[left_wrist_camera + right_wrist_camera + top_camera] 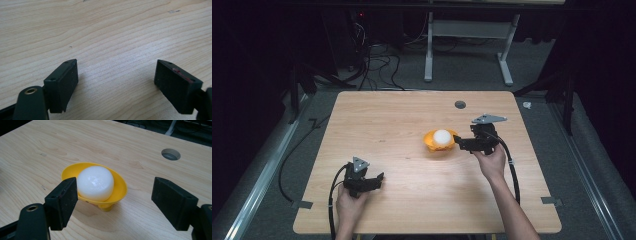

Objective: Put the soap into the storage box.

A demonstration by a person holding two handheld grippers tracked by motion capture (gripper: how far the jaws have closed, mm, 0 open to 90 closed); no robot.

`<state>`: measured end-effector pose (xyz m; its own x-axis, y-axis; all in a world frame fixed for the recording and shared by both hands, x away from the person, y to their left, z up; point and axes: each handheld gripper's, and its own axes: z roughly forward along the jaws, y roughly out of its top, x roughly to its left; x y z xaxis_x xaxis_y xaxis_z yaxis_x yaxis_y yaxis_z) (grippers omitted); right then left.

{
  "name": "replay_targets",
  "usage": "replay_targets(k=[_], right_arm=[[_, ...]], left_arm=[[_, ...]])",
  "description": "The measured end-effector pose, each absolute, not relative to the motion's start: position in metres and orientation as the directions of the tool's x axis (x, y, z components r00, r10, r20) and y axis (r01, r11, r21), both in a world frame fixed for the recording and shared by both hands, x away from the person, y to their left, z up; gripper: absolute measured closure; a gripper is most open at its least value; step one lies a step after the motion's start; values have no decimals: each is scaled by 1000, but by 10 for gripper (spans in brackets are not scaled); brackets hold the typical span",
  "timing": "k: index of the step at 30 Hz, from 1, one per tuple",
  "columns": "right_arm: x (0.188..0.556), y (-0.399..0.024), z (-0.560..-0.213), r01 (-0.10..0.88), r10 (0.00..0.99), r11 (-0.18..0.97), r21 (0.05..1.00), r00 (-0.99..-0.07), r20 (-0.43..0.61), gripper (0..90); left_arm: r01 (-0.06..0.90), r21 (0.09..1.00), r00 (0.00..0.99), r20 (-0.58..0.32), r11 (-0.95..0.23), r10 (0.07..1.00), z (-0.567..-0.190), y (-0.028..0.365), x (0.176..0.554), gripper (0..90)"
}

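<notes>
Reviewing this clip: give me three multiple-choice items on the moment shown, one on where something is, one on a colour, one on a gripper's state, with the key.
1. Where does the white ball lie?
A. in the yellow cup
B. bare on the table
C. between the left gripper's jaws

2. What colour is the cup?
A. blue
B. yellow
C. green

3. How do the right gripper's jaws stand?
A. shut on the ball
B. shut on the cup
C. open, holding nothing

Key: 1 A, the ball sits in the cup's hollow; 2 B, its rim shows yellow in the right gripper view; 3 C, the jaws stand wide apart with the cup just ahead of them.
</notes>
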<state>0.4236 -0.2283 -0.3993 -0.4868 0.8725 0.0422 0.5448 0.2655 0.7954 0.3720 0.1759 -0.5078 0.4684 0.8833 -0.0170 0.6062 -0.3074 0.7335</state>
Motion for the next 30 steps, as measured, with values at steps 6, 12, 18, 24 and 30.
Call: replay_targets(k=[6,12,18,24,30], right_arm=[[421,-232,-398,542,875,263,798,-482,39,226],[415,-239,-402,546,883,240,803,-467,53,234],[407,-247,-402,540,888,219,813,-456,63,235],[400,-255,-404,539,892,210,816,-447,66,236],[393,-262,-407,540,898,193,820,-433,73,237]], left_arm=[[606,733,468,-17,-308,883,-508,176,372,198],[606,734,468,-16,-307,884,-508,176,372,197],[606,734,468,-16,-307,884,-508,176,372,197],[606,734,468,-16,-307,884,-508,176,372,197],[605,734,468,-16,-307,884,-508,176,372,197]])
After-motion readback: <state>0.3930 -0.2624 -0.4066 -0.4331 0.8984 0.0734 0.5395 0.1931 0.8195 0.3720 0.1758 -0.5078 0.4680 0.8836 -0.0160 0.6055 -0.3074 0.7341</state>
